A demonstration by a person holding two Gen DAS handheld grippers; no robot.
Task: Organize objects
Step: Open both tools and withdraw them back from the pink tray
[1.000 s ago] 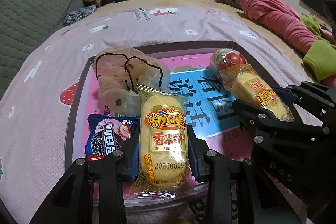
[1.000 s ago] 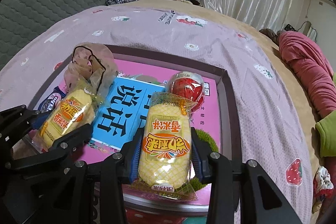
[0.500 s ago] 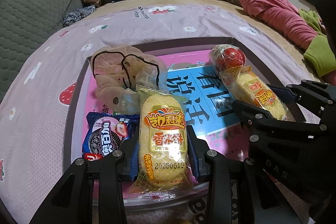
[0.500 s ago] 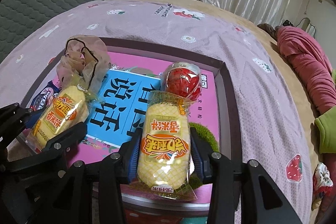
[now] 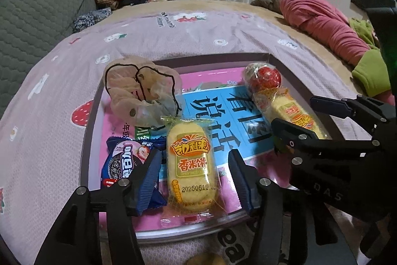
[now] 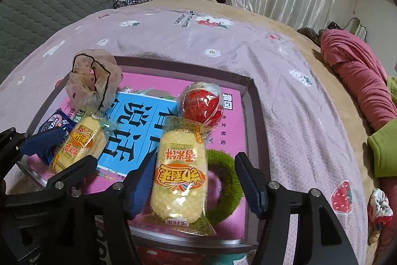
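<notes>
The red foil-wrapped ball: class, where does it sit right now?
In the right wrist view the red foil-wrapped ball lies in the tray near its far right corner, just beyond the rice cracker packet between the right gripper's opening jaws.

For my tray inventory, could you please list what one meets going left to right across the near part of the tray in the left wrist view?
Blue cookie packet → yellow rice cracker packet → second yellow rice cracker packet, lying between the fingers of the right hand-held gripper.
</notes>
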